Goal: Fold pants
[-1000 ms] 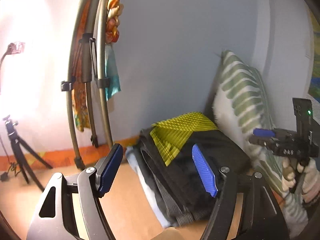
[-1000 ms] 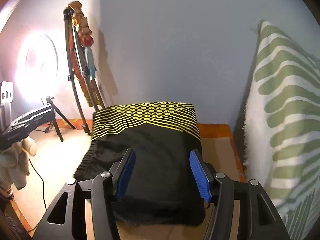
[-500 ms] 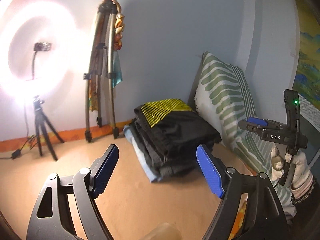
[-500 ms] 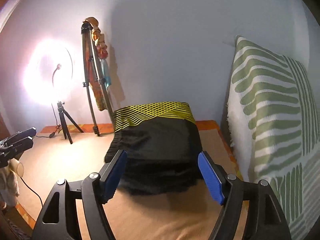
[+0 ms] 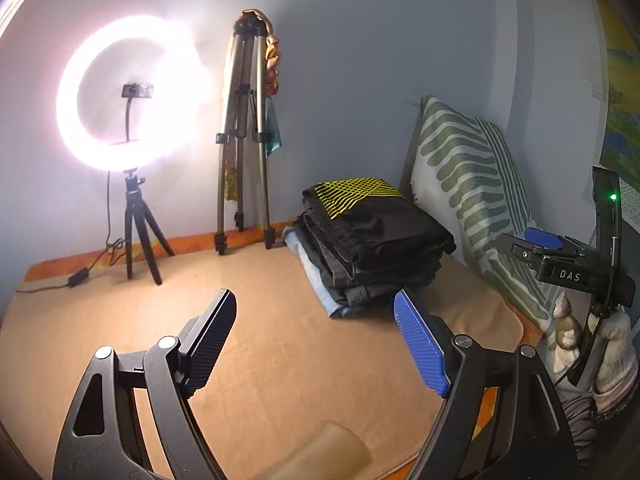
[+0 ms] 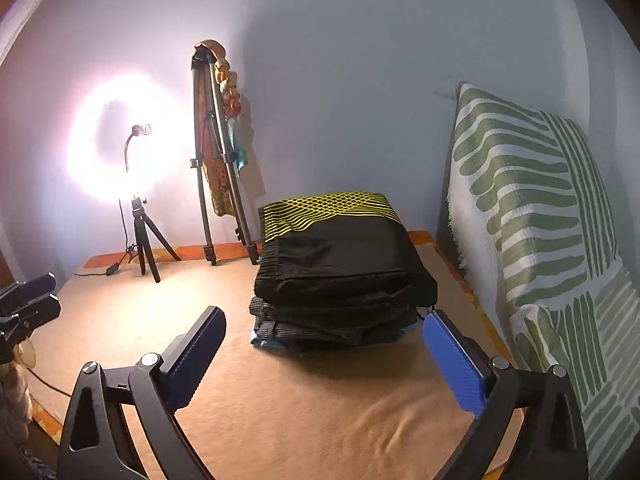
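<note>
With both my left gripper point(image 5: 316, 340) and right gripper point(image 6: 324, 356) spread and empty, the black pants point(image 6: 340, 256) lay folded atop the clothes stack point(image 6: 332, 320), soft, light, best pinched at an edge.

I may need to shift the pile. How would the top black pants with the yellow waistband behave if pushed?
The black pants look soft and floppy, so they would likely slide off and unfold. The stack beneath looks uneven and could probably shear sideways.
</note>
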The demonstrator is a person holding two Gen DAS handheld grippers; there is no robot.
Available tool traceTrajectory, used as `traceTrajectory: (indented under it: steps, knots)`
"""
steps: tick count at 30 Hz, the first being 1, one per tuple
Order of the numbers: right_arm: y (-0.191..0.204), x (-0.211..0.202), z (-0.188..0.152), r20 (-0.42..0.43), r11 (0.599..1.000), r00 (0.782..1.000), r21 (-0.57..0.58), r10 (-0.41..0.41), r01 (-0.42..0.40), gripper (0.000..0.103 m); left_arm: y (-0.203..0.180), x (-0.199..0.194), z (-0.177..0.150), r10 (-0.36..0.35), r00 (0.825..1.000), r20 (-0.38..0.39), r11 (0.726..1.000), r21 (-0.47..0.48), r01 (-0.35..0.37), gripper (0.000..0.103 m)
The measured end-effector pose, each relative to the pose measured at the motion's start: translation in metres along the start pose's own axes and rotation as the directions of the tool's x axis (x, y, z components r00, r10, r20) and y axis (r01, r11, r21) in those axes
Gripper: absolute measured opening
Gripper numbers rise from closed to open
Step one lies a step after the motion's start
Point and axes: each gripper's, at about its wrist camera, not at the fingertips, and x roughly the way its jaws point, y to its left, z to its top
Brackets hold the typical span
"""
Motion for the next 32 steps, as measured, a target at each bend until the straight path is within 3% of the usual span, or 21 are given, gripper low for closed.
traceTrajectory:
  steps: [11, 21, 32]
  knots:
    - [0.016, -0.003, -0.015, 0.050, 0.999, 0.998, 0.007, -0.033, 0.033, 0.103, -0.015, -0.002, -0.027, 0.005, 0.999, -0.037, 0.999, 0.041, -0.004, 0.082]
    - [0.020, 0.025, -0.026, -0.002, 1.000, 1.000, -0.002, -0.022, 0.022, 0.103, 0.003, 0.018, -0.037, 0.050, 0.998, -0.038, 0.999, 0.007, -0.050, 0.082]
    - [0.020, 0.030, -0.027, -0.007, 1.000, 1.000, -0.002, -0.023, 0.023, 0.103, 0.015, 0.028, -0.046, 0.071, 0.994, -0.086, 0.997, -0.014, -0.073, 0.082]
